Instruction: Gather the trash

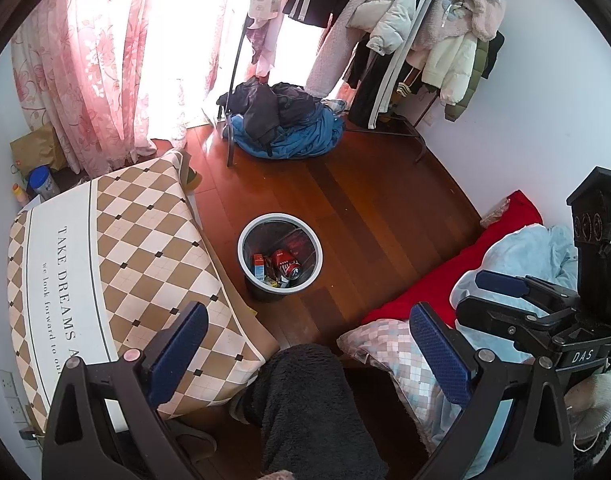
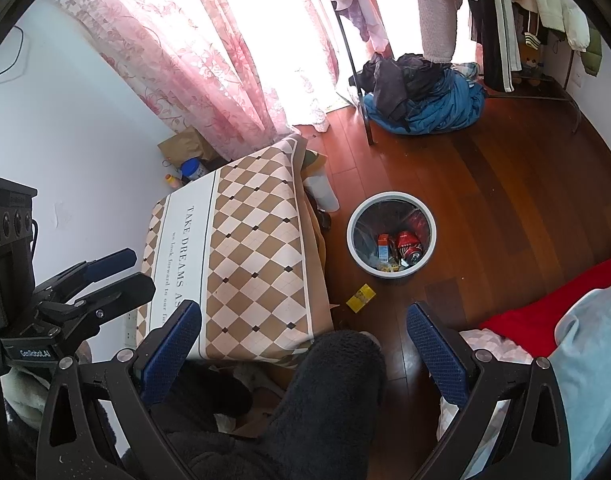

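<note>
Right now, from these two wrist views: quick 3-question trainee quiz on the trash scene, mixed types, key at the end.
1. True or false: the red can lies inside the bin.
2. The yellow wrapper lies: A) in the bin, B) on the floor between bin and table, C) on the checked tablecloth.
3. Fill in: both the left tool and the right tool are ____ and hold nothing.

Key: 1 true; 2 B; 3 open.

The bin stands right of the table, a can in it.
</note>
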{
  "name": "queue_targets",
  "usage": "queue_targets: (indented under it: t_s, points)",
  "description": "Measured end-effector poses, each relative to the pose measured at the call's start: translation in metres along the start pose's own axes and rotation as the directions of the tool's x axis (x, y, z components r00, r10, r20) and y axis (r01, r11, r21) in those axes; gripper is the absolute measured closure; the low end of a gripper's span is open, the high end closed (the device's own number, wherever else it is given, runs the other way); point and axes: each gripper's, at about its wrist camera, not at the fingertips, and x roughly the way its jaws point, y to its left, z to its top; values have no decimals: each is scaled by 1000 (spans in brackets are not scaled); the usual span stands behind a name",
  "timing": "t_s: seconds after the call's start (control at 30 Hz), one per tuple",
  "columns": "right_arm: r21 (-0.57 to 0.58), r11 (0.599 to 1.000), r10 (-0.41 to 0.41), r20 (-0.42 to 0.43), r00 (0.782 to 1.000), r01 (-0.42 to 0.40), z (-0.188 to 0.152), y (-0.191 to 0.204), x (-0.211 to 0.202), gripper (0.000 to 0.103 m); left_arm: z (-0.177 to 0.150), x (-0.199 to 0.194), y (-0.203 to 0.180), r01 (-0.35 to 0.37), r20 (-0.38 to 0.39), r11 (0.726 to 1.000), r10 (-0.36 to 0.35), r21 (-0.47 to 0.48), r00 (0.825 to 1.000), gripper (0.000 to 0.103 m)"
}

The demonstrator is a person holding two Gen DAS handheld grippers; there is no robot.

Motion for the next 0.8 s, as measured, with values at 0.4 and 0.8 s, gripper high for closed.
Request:
queue_targets:
  t_s: [0.4,0.8]
  points:
    - [-12,1000,0,-1,1000,0,-3,3,-4,0,0,-1,0,1,0,1000,-1,0,1000,0]
    - [-16,1000,5,-2,1000,-5,-3,5,-6,0,0,-5,-4,6,6,1000,-6,1,1000,0]
